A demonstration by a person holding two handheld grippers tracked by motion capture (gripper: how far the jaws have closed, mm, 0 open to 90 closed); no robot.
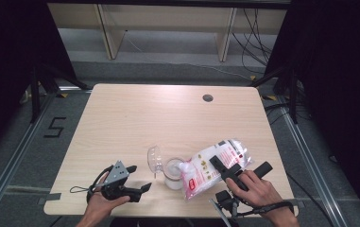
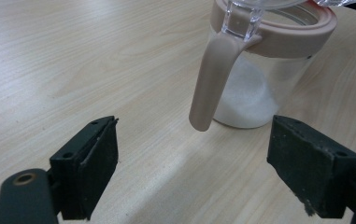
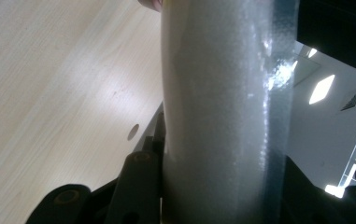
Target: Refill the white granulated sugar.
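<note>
A clear jar [image 1: 173, 176] with a pink rim stands near the table's front edge, its clear lid [image 1: 154, 158] swung open to the left. White grains lie in its bottom [image 2: 245, 100], and a pink latch [image 2: 210, 81] hangs down its side. A plastic bag of white grains [image 1: 206, 165] is tilted with its lower corner over the jar's mouth. My right gripper [image 1: 241, 169] is shut on the bag's upper part, and the bag [image 3: 222, 102] sits between the jaws. My left gripper [image 1: 139, 178] rests left of the jar, open and holding nothing [image 2: 194, 172].
The wooden table [image 1: 135, 118] has a round cable hole [image 1: 208, 98] at the back right. Beyond its far edge are wooden frame legs [image 1: 111, 33] and loose cables [image 1: 258, 38] on the floor. Dark curtains hang on both sides.
</note>
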